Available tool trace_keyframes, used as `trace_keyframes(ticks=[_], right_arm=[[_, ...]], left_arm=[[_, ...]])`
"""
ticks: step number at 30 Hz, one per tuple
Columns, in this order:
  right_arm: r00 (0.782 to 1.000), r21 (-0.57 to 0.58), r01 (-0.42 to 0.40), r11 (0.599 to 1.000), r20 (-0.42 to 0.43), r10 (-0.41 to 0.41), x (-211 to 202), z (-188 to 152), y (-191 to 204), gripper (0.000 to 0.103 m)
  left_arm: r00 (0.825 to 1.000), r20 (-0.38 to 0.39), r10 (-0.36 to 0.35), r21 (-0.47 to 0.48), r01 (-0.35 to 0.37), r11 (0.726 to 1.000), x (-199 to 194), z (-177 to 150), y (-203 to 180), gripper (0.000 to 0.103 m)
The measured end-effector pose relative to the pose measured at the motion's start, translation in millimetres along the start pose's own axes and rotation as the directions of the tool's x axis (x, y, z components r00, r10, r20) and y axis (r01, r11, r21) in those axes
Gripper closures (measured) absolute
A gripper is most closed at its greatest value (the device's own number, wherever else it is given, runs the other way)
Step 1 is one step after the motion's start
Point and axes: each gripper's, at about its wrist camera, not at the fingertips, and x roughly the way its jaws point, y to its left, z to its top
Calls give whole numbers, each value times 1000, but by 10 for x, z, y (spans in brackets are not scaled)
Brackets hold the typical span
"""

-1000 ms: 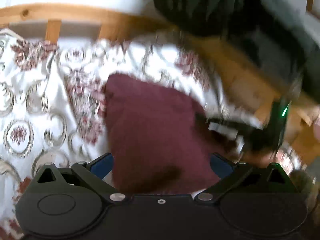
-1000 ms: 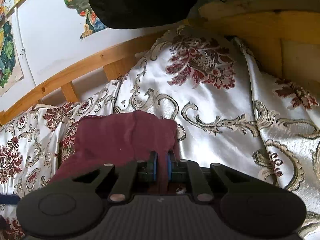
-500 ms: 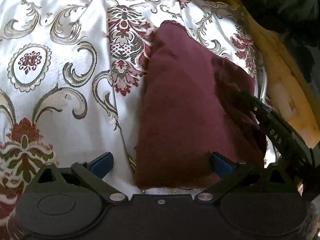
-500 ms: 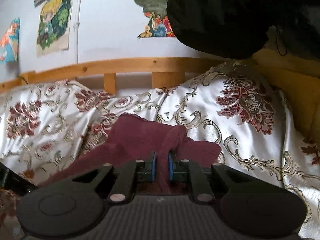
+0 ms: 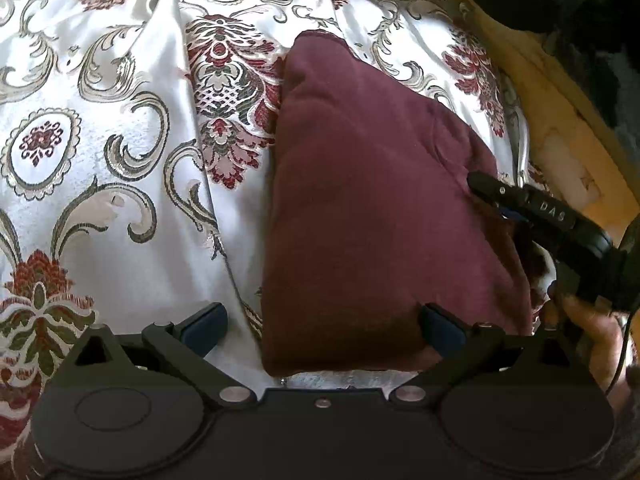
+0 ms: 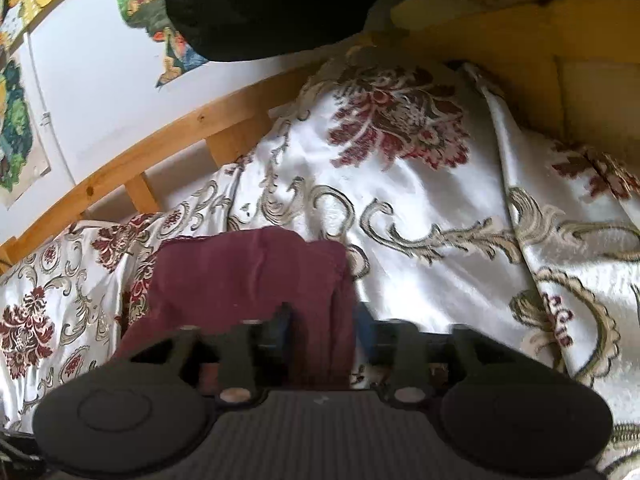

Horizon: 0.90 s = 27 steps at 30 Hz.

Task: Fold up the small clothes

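Note:
A folded maroon cloth point(image 5: 372, 208) lies on the patterned white satin bedspread point(image 5: 120, 168). My left gripper point(image 5: 324, 326) is open, its blue-padded fingers spread wide above the cloth's near edge. My right gripper point(image 6: 324, 324) shows in the left wrist view point(image 5: 540, 216) at the cloth's right edge. In the right wrist view its jaws stand parted with a fold of the maroon cloth point(image 6: 248, 276) between them, untouched by the right pad.
A wooden bed rail point(image 6: 132, 160) runs behind the bedspread, with a white wall and colourful posters point(image 6: 16, 128) beyond. A dark garment point(image 6: 272, 4) hangs at the top. A wooden frame point(image 5: 560, 120) borders the bed on the right.
My right gripper has opened from its tight pinch on the cloth's fold and tilted down. The cloth has settled flatter. My left gripper stayed open over the near edge.

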Motion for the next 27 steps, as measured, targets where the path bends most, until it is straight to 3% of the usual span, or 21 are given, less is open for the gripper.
trace_keyframes(ticks=[3,5,9,15,19,27], right_arm=[[1000,45,-24,999,-16,25,28,8,-60,47],[998,67,-51,996,-32,53,42,7,-79,37],[998,61,-52,997,-43,55,46,-6,-43,36],[988,118,-114,986,-89,125,46,18,-99,46],[988,159,-91,983,-106,109,66,21,-187,61],[989,153,-80,985,-113,98,88,-2,-182,58]], left_arm=[[1000,1,-2,4,2,1000,0,-10,7,1],[1000,0,-3,3,3,1000,1,-11,15,1],[1000,2,2,7,-2,1000,4,-11,18,1],[1000,7,12,19,-12,1000,11,-15,3,1],[1000,8,12,24,-12,1000,14,-19,6,1],[1000,10,19,32,-19,999,15,-21,-3,1]])
